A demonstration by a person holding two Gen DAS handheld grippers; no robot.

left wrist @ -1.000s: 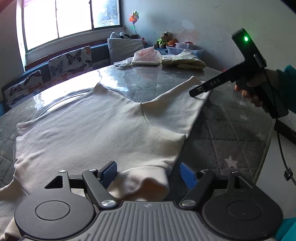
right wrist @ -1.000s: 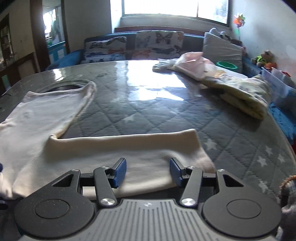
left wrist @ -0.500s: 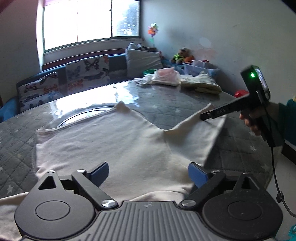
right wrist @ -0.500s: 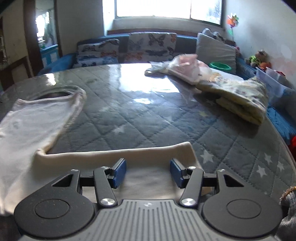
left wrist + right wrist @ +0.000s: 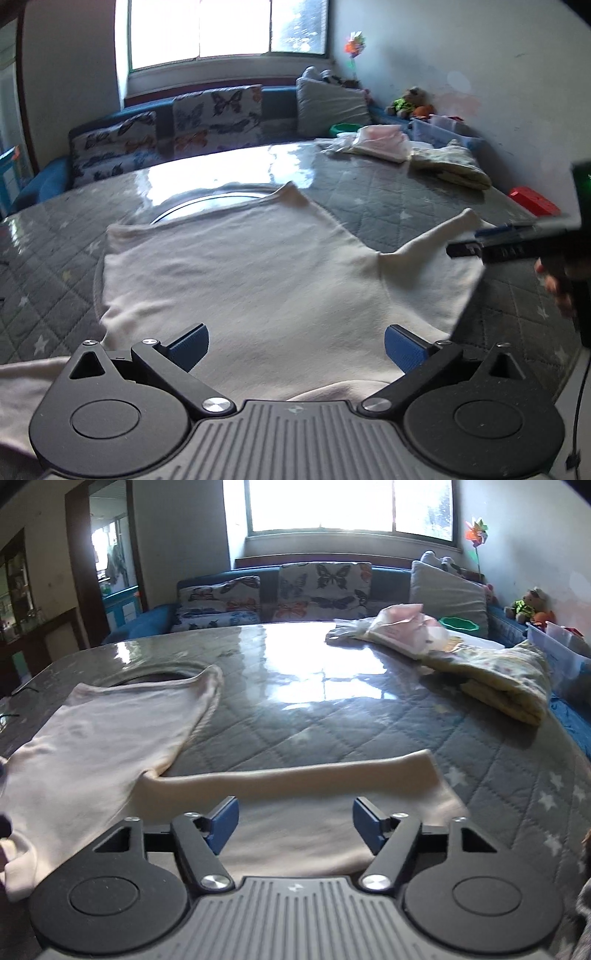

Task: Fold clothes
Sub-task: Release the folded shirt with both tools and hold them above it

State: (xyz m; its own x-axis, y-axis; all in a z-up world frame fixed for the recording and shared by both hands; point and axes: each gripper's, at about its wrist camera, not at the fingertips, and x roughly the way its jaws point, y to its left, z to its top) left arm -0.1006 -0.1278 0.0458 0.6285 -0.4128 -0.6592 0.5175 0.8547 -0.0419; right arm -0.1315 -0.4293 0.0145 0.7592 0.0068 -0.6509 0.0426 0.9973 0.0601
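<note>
A cream shirt [image 5: 240, 273] lies spread flat on the grey quilted table [image 5: 388, 192]. My left gripper [image 5: 295, 345] hovers over the shirt's near part, its jaws opening wide with only flat cloth beneath them. One sleeve [image 5: 314, 779] stretches across to the right. My right gripper [image 5: 293, 821] is just above that sleeve, jaws opening, pads clear of the cloth. In the left wrist view the right gripper [image 5: 465, 243] shows at the right edge over the sleeve [image 5: 436, 258], held by a hand [image 5: 557, 291]. The shirt body [image 5: 92, 746] lies to the left in the right wrist view.
A folded yellow cloth [image 5: 498, 679] and pink clothes [image 5: 402, 627] sit at the table's far right. A sofa with butterfly cushions [image 5: 321, 587] runs behind the table. A round metal ring [image 5: 207, 201] lies under the shirt's far edge. A red object [image 5: 532, 201] is beyond the right edge.
The left gripper's jaws spread from around a bunched fold of shirt to wide apart, and it lifted back. The right gripper's jaws also widened over the sleeve.
</note>
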